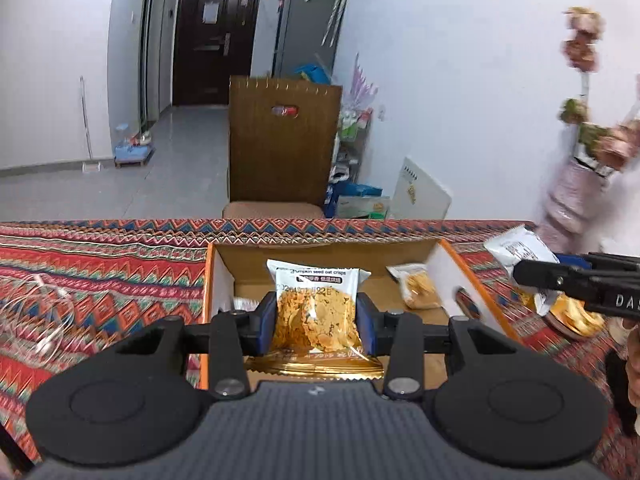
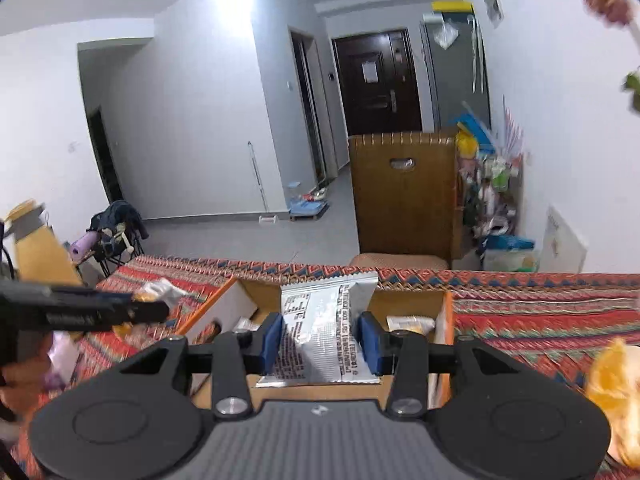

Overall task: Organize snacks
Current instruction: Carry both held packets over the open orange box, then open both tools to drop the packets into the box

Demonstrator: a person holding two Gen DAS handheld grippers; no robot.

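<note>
My left gripper (image 1: 316, 320) is shut on a clear-fronted pumpkin seed oat crisp packet (image 1: 316, 312), held upright over an open cardboard box (image 1: 218, 280) with orange edges. Inside the box lies another small snack packet (image 1: 418, 286). My right gripper (image 2: 320, 340) is shut on a silver snack packet (image 2: 320, 336) showing its printed back, above the same cardboard box (image 2: 444, 320). In the left wrist view, the right gripper (image 1: 520, 270) enters from the right with its packet (image 1: 518, 248).
The box stands on a red patterned tablecloth (image 1: 100, 268). A clear plastic item (image 1: 36, 312) lies at left, a pink vase with flowers (image 1: 572, 196) at right. A wooden chair (image 1: 280, 148) stands behind the table. An orange-yellow object (image 2: 616, 396) sits at the right edge.
</note>
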